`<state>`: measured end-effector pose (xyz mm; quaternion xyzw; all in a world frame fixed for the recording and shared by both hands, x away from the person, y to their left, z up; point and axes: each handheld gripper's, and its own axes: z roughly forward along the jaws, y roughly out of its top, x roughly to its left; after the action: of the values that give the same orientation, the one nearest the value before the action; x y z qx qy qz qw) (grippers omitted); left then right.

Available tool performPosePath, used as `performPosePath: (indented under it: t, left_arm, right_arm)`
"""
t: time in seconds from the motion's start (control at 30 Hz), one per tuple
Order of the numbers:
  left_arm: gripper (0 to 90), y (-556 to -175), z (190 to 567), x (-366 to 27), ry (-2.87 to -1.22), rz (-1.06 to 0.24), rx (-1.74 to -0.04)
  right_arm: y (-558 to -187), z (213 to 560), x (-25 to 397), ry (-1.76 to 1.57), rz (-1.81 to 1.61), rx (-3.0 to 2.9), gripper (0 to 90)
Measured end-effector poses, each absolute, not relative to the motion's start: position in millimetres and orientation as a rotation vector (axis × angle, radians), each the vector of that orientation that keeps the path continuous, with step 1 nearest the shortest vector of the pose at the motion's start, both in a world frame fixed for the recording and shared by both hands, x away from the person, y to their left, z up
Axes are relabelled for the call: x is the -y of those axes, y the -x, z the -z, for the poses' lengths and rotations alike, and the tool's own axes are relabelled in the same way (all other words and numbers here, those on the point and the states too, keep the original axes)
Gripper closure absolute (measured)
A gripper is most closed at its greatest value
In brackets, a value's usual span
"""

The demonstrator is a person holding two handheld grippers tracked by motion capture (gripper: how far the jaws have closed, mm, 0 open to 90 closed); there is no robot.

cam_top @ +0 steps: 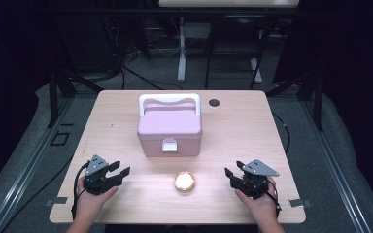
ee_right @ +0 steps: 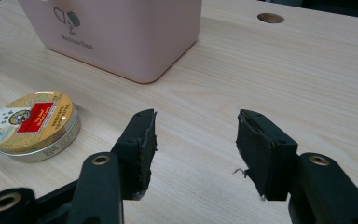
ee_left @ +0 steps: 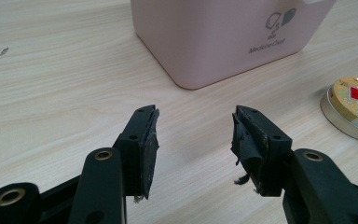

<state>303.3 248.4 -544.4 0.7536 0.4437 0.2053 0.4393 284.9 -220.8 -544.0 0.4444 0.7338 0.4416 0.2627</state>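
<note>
1. The pink box (cam_top: 169, 127) sits closed mid-table, its latch (cam_top: 169, 144) shut.
2. The round tin (cam_top: 185, 182) lies just in front of it, untouched.
3. The left gripper (cam_top: 118, 171) and right gripper (cam_top: 231, 175) flank the tin, jaws apart and empty; seemingly nothing is begun.

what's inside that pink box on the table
That cannot be seen: the pink box is closed, its lid down, white latch at the front and white handle folded back. The round tin lies outside, on the table.
</note>
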Motion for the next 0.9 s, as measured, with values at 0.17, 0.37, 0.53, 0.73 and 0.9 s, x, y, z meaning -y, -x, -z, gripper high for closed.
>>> performPosePath:
  t: [0.17,0.37,0.53,0.73,0.9]
  left_arm:
    - [49.2,-305.0,544.8,-248.7,-1.858,-0.494,-1.118]
    - [49.3,-303.2,545.9,-248.7,-1.874,-0.495,-1.108]
    - [48.8,-300.3,544.3,-249.4,-1.866,-0.487,-1.102]
    - [47.9,-301.1,544.6,-248.7,-1.865,-0.484,-1.106]
    - [47.6,-300.8,544.7,-248.4,-1.858,-0.482,-1.110]
  right_arm:
    - [-287.0,546.0,220.6,-1.219,-1.201,-2.012,46.8]
    - [-288.0,545.7,220.9,-1.254,-1.236,-2.024,47.4]
    - [-287.1,546.2,217.6,-1.236,-1.195,-2.031,45.8]
    - [-286.1,545.6,212.9,-1.222,-1.202,-2.039,43.4]
    - [-285.8,546.7,207.4,-1.221,-1.175,-2.080,39.4]
